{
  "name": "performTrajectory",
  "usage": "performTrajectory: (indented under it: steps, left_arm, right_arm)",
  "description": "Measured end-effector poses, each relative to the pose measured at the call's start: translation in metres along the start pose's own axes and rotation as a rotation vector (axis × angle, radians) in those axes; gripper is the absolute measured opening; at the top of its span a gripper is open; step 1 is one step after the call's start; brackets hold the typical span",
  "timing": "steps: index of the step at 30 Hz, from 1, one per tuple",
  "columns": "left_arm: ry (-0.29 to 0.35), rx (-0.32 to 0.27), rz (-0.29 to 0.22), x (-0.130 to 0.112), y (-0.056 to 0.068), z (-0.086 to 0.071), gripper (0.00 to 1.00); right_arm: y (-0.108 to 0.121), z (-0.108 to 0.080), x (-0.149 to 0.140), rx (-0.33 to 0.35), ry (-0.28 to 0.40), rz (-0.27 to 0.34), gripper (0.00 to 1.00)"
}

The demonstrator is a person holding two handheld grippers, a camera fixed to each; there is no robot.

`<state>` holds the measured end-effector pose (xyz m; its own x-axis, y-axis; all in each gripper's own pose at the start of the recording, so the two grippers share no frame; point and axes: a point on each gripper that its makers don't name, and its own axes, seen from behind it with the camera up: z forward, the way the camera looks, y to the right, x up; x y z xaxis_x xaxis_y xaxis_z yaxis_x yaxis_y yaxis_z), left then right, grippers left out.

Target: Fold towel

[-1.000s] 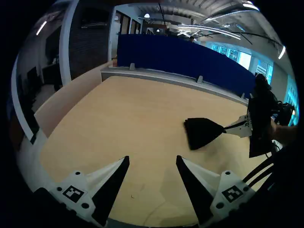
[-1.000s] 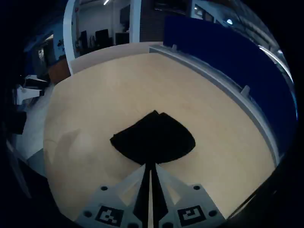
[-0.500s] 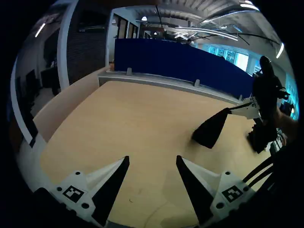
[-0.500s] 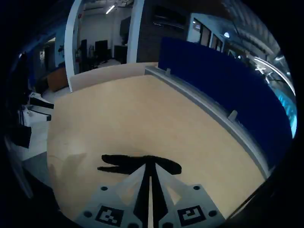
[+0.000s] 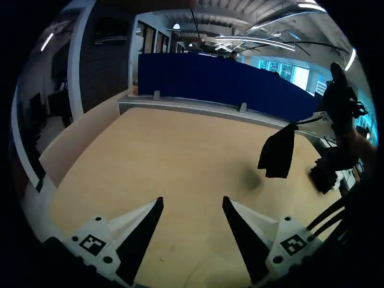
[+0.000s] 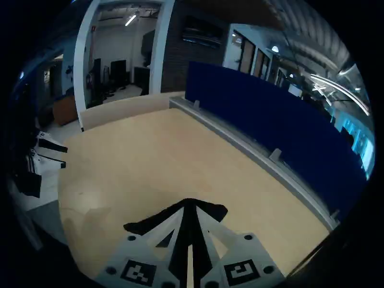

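A small black towel [image 5: 278,151] hangs in the air at the right of the left gripper view, clear of the light wooden table [image 5: 168,153], with a dark shadow on the wood below it. My right gripper [image 5: 295,126] pinches its top corner there, held by a hand. In the right gripper view the same gripper [image 6: 190,204] is shut on the towel [image 6: 211,210], which drapes to both sides of the fingertips. My left gripper [image 5: 192,199] stands open low over the table's near edge, far from the towel, nothing between its fingers.
A blue partition [image 5: 216,84] on a grey rail runs along the table's far side; a low pale panel [image 5: 81,129] bounds its left side. Dark equipment [image 5: 329,173] sits at the right edge of the table. Office space lies beyond.
My right gripper has lifted the towel off the table; it lay flat a second ago and now hangs free. The left gripper has barely moved.
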<state>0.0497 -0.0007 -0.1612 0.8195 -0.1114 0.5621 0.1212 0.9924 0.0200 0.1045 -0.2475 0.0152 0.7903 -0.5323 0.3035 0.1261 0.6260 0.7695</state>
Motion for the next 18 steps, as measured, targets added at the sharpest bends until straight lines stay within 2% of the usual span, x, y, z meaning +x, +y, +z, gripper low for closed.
performTrajectory:
  steps: [9, 18]
  left_arm:
    - [-0.001, -0.01, 0.01, 0.004, 0.004, 0.005, 0.91]
    - [-0.013, -0.022, 0.024, 0.005, 0.011, 0.011, 0.91]
  right_arm:
    - [0.05, -0.034, 0.002, -0.072, 0.022, 0.049, 0.02]
    - [0.117, -0.084, -0.021, -0.174, 0.004, 0.087, 0.02]
